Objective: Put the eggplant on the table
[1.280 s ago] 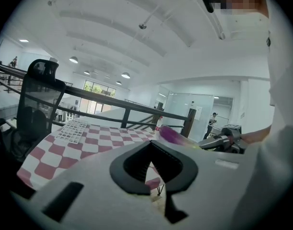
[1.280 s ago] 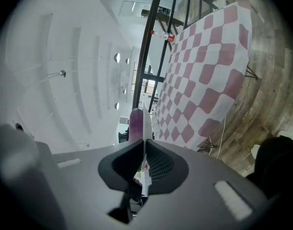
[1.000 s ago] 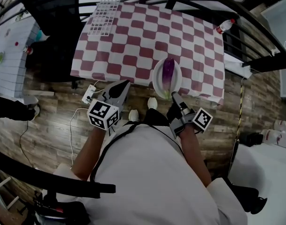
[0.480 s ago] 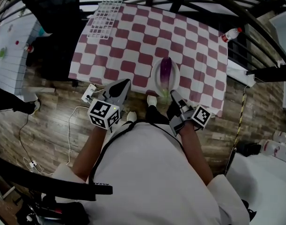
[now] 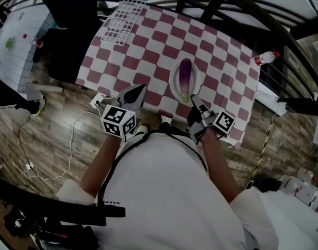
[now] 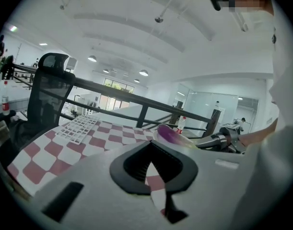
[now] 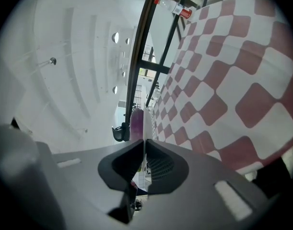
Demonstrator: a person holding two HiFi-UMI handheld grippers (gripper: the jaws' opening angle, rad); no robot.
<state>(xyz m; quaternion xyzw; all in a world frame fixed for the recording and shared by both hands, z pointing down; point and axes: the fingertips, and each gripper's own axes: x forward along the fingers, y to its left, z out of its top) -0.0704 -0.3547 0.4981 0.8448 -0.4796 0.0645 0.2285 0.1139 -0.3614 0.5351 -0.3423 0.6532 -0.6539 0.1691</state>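
A purple eggplant [image 5: 186, 74] lies in a white plate [image 5: 174, 83] over the near right part of the red-and-white checked table [image 5: 148, 51]. My right gripper [image 5: 192, 99] is shut on the plate's near rim. In the right gripper view the plate [image 7: 146, 121] stands edge-on between the jaws, with the eggplant [image 7: 136, 123] behind it. My left gripper [image 5: 137, 90] hangs at the table's near edge, left of the plate, shut and holding nothing. The left gripper view shows the eggplant [image 6: 167, 132] and the right gripper [image 6: 214, 141] to its right. Whether the plate touches the table I cannot tell.
A white wire rack [image 5: 122, 20] lies on the table's far left corner. A plastic bottle [image 5: 267, 58] with a red cap sits off the table's right side. A black office chair [image 6: 50, 90] stands left of the table, and dark rails run behind it. Cables lie on the wooden floor.
Both grippers have moved forward toward the table. The plate with the eggplant, earlier at the table's front edge, is now farther in over the cloth.
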